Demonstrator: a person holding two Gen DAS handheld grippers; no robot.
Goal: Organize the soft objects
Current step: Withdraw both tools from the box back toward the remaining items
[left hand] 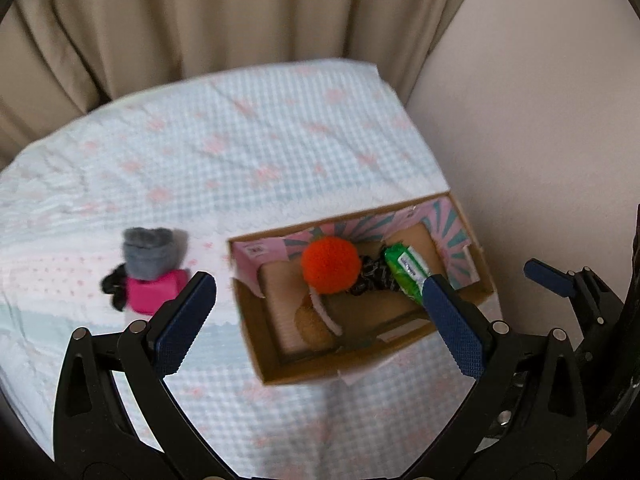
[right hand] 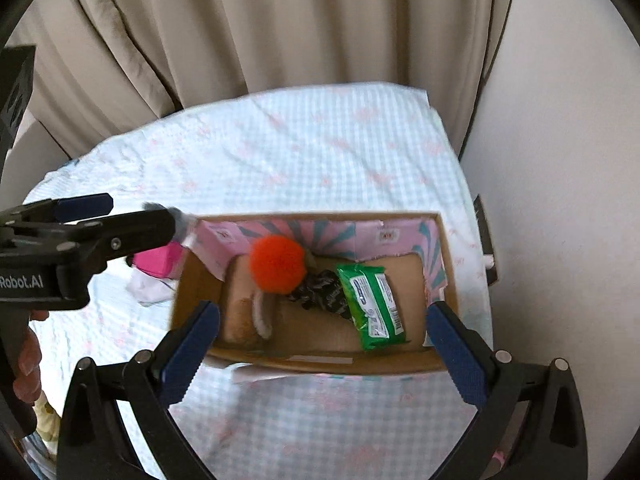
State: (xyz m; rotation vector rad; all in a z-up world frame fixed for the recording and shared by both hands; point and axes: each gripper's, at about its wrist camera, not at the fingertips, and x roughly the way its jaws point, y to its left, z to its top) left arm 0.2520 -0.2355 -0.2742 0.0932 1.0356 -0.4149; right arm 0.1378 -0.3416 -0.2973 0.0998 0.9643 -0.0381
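Both grippers hung above the bed [left hand: 248,152], jaws spread wide and empty. Left gripper [left hand: 320,312] sat between the loose pile and the cardboard box [left hand: 256,344]; right gripper [right hand: 324,344] straddled the box's near wall from above, touching nothing.

Box stood on the checked bedspread near the right edge, close to the wall. Inside: orange pom-pom [right hand: 276,266], green wipes packet [right hand: 372,304], a dark knitted piece [right hand: 320,294] between them, and a tan padded item [right hand: 240,320] at the left end.

Still outside, left of the box: grey felt cup [left hand: 146,254] resting on a pink block [left hand: 154,290], something black [left hand: 112,288] beside them, and white cloth [right hand: 150,288] underneath. Judged that sorting was well along, with this pile remaining.

Risks, as judged:
- Grey cup was perched on the pink block; a sideways nudge from a jaw would tip it and could roll it away across the bedspread.
- Bedding is soft and yielding; pressing down for a grasp may pinch the cover or the white cloth along with the target.
- Pom-pom stood proud of the box rim; another drop near it could bump it out.
- Box is light and near the bed edge; a push on its wall might slide it toward the gap.
- The two grippers were close together; reaching across could make them collide.
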